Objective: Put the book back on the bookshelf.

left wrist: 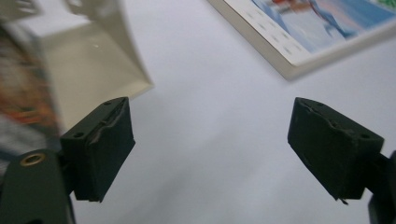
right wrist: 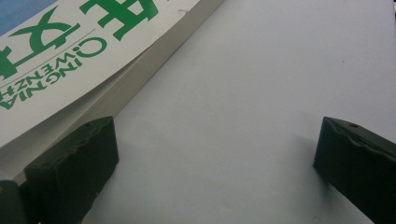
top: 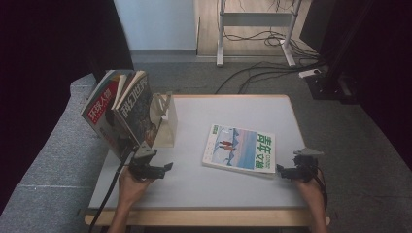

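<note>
My right gripper [top: 286,173] sits at the magazine [top: 239,148] lying flat mid-counter, fingers wide, holding nothing. My left gripper [top: 156,167] is empty too, by the rack [top: 165,124]. Next I'd pinch the near corner and lift.
</note>
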Tool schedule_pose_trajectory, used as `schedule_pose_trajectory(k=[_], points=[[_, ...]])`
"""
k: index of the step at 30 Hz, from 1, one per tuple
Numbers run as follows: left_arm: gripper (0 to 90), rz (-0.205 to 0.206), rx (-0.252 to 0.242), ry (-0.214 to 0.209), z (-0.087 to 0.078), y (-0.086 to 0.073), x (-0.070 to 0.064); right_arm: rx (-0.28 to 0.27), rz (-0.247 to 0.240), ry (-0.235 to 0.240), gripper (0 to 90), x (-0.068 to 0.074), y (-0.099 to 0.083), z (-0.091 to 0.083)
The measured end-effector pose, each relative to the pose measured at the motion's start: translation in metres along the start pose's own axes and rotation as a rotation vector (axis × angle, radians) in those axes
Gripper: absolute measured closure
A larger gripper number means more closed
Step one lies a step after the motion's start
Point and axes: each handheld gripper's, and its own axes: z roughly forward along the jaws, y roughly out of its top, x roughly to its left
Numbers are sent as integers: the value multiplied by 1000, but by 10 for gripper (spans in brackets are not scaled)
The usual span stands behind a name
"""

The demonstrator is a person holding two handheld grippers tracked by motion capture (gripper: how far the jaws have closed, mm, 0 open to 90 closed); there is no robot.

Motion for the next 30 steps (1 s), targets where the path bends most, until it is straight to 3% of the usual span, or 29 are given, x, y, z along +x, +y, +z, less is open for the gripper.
schedule_pose_trajectory(k=[4,9,12,13,30], points=[[0,36,72,-31,24,-3,-9,0,0,0,0,0,0,0],[0,91,143,-59,53,-12,-18,0,0,0,0,0,0,0],[0,89,119,-55,53,-11,-20,0,0,0,0,0,0,0],[0,82,138,-49,55,-11,-20,0,0,0,0,0,0,0],[0,67,137,-43,55,-11,-20,0,0,0,0,0,0,0]])
